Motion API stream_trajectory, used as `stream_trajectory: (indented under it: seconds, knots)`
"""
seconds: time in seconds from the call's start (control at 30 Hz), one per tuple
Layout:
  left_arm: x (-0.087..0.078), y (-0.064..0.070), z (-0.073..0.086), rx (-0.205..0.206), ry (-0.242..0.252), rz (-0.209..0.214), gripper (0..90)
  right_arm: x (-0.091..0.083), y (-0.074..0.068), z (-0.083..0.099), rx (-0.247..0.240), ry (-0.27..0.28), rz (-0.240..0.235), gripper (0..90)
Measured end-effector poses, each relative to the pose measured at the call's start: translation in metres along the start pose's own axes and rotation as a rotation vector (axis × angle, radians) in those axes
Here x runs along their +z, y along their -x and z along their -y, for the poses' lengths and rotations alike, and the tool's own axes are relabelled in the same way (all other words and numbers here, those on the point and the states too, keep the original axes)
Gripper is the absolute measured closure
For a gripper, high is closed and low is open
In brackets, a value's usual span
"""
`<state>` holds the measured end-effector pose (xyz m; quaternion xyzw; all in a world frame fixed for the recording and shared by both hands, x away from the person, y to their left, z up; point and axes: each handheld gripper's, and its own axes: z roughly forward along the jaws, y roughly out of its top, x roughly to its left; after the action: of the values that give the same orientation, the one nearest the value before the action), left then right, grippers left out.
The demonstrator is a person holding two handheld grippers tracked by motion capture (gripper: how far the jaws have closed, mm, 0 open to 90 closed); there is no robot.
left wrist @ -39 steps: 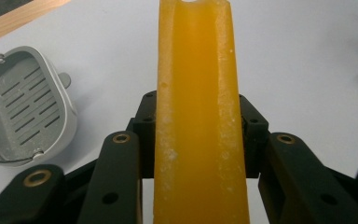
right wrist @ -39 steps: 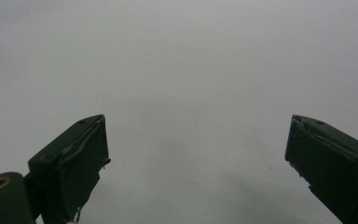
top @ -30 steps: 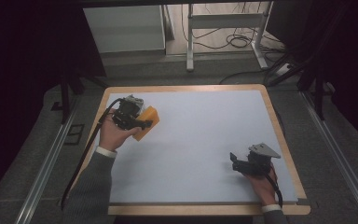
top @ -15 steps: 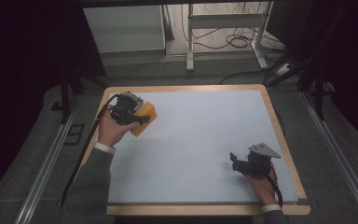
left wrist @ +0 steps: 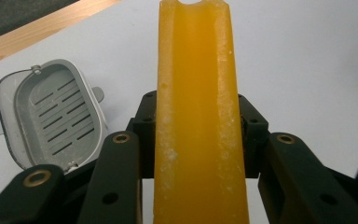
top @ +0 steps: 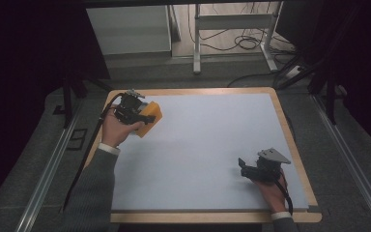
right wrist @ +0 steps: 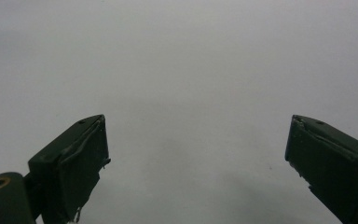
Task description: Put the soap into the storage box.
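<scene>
Pinching yellow block (left wrist: 197,112) between left gripper (left wrist: 196,140) jaws; right gripper (right wrist: 196,154) spread, well apart.

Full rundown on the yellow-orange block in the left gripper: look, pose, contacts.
The yellow-orange block looks like foam or sponge: matte, slightly pitted, with pale whitish scuffs along its long edges. In the left gripper view it shows as a long, narrow edge face with a shallow groove down the middle and a rounded notch at its far end. The left gripper is shut on it, a black jaw against each side. In the high view it sits near the table's far left corner; whether it touches the surface cannot be told.
</scene>
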<state>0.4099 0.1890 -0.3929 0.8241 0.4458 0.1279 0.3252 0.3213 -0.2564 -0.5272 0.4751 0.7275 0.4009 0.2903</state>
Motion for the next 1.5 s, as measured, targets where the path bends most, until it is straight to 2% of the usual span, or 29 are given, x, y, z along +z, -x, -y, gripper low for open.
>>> stream_trajectory:
  seconds: [0.47,0.73,0.93,1.07,1.27,1.4,1.5]
  knots:
    - [0.001,-0.013,-0.005,-0.049,0.004,-0.024,61.1,0.000,0.000,0.000,-0.002,0.000,0.000,6.0]
    - [0.010,-0.022,-0.007,-0.079,-0.006,-0.021,61.0,0.000,0.000,0.000,0.000,0.000,-0.001,6.0]
    - [0.014,-0.030,-0.008,-0.095,-0.010,-0.044,61.1,0.000,0.000,0.000,0.000,0.000,-0.001,6.0]
    - [0.017,-0.033,-0.009,-0.108,-0.005,-0.027,61.1,0.000,0.000,0.000,0.000,-0.001,-0.001,6.0]
    - [0.019,-0.039,-0.010,-0.123,-0.007,-0.038,61.1,0.000,0.000,0.000,-0.001,0.000,0.000,6.0]
    - [0.022,-0.046,-0.011,-0.140,-0.016,-0.016,61.0,0.000,0.000,0.000,0.000,0.000,-0.001,6.0]
    - [0.024,-0.052,-0.011,-0.155,-0.020,-0.033,61.1,0.000,0.000,0.000,-0.001,0.000,0.001,6.0]
